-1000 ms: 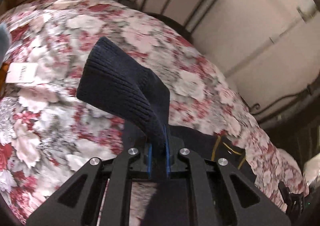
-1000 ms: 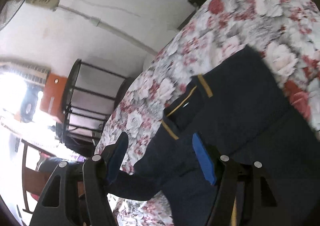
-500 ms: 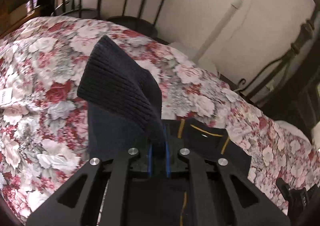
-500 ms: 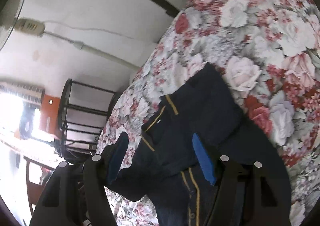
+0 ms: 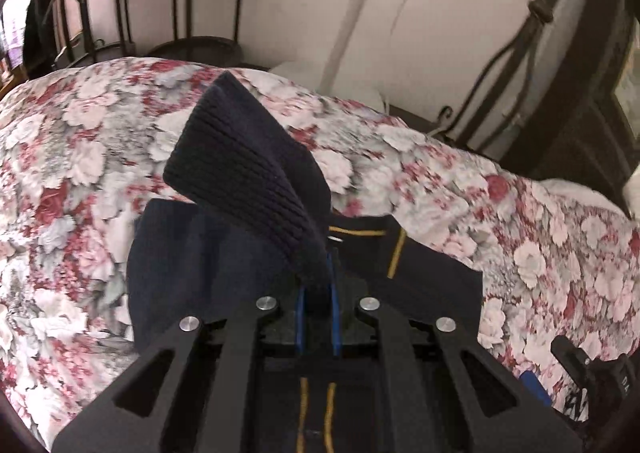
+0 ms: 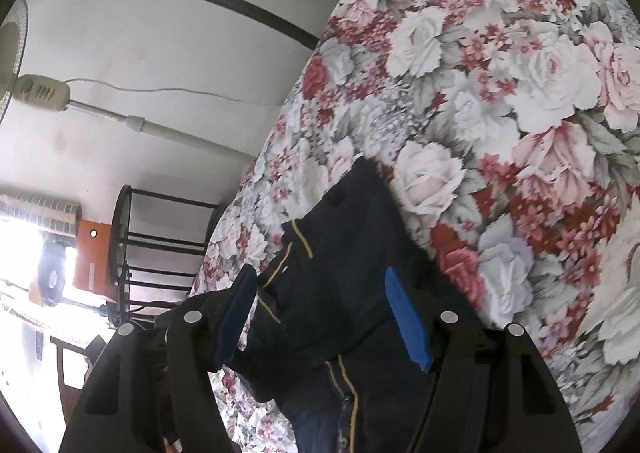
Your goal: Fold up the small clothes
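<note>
Currently the left gripper (image 5: 318,293) is pinched tight on the ribbed cuff (image 5: 244,177) of a small navy knit cardigan w/ yellow piping (image 6: 340,293), which lies on a rose-print floral bedspread (image 6: 500,93); the right gripper (image 6: 324,317) hovers wide apart over it, holding nothing. Risk, as I judge it: the thin pinch could slip, or dragging could bunch the body. Vs 1 s ago, the left view now shows more of the collar & wall.

Bed, floral cover (image 5: 460,173); navy cardigan (image 6: 352,253) spread flat on it.
</note>
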The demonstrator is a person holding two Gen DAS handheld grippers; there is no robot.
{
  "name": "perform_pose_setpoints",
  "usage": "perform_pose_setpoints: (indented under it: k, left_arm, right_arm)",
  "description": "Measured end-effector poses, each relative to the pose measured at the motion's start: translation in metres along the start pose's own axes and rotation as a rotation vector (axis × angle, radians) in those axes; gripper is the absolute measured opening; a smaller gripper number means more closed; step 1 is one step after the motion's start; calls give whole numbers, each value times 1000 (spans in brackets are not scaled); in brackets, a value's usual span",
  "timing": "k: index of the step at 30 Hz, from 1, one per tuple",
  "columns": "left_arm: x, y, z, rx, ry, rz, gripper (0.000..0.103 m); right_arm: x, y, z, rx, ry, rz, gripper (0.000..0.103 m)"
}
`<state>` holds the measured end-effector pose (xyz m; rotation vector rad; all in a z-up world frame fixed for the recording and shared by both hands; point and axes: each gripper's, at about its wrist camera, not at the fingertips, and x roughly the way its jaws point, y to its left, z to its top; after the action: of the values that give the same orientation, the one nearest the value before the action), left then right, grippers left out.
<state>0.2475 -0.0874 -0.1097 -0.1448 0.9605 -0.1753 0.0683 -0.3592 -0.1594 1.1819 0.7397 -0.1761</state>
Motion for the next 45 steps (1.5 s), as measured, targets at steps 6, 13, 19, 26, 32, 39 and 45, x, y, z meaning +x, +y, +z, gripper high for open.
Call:
perform_pose_setpoints:
  k: [6, 13, 19, 26, 32, 39, 45]
  left_arm:
    - [31, -42, -17, 109, 59, -10, 9]
    - [58, -60, -43, 239, 193, 85, 67]
    - [5, -16, -12, 184, 40, 117, 96]
    - [17, 78, 3, 24, 87, 266, 96]
    - [61, 90, -10, 117, 221, 374, 96]
    - [74, 98, -11, 96, 229, 336, 96]
    - [119, 111, -34, 145, 341, 432, 99]
  right_arm:
    - [0, -13, 7, 15, -9, -17, 68]
    - [10, -13, 6, 27, 5, -17, 68]
    - [29, 6, -1, -39, 39, -17, 67]
    - [73, 40, -17, -199, 153, -59, 61]
    - [87, 25, -15, -159, 140, -158, 58]
    - [98, 30, -20, -187, 143, 5, 21]
    - [150, -8, -21, -149, 251, -149, 0]
